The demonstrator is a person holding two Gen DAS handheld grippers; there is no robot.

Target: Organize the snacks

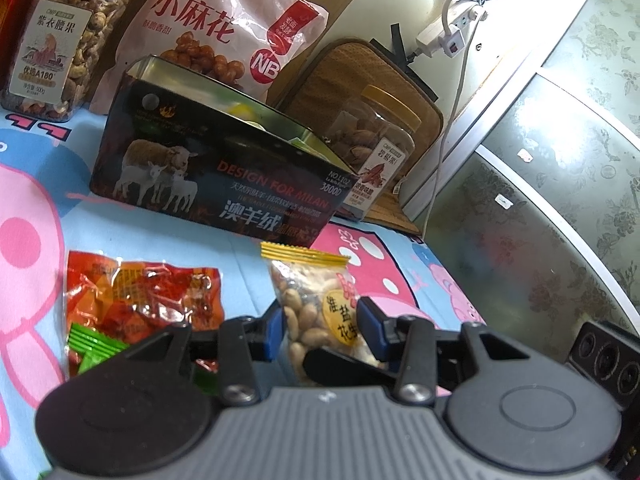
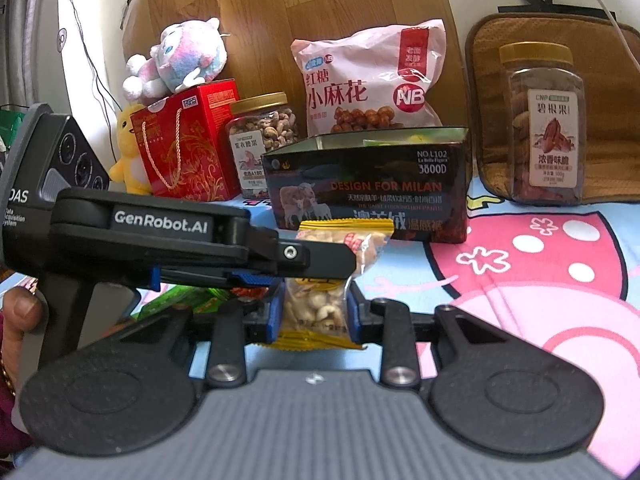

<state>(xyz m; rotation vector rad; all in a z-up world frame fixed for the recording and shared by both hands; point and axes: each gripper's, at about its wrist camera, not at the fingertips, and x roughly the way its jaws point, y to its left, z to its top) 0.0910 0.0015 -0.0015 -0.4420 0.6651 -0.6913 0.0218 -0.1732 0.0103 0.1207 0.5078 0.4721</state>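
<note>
both grippers are pinching the same small peanut packet (image 1: 320,312), one from each side. left gripper (image 1: 322,326) has its blue pads (image 1: 370,322) pressed on the packet's mid section, yellow round label facing up btwn them. right gripper (image 2: 314,312) clamps the packet's lower end w/ its blue pads (image 2: 276,316), gold crimped edge poking out just below. in the right wrist view the left gripper reaches in from the left, crossing over the packet's upper half; a person's thumb (image 2: 22,308) wraps its handle.

packet sits just in front of the open dark tin box (image 1: 216,184), the one w/ sheep printed on it, not inside it. red snack packet (image 1: 148,300) and a green wrapper (image 1: 94,344) lie on the cartoon blanket (image 1: 36,216) just left of the left gripper.

behind the box: pink bag of twists (image 2: 372,80) leaning on a wood panel, cashew jar (image 2: 262,144) to its left, pecan jar (image 2: 546,128) to the right against a brown mat. red gift box (image 2: 188,148) w/ a plush toy (image 2: 180,60) on top further left.
</note>
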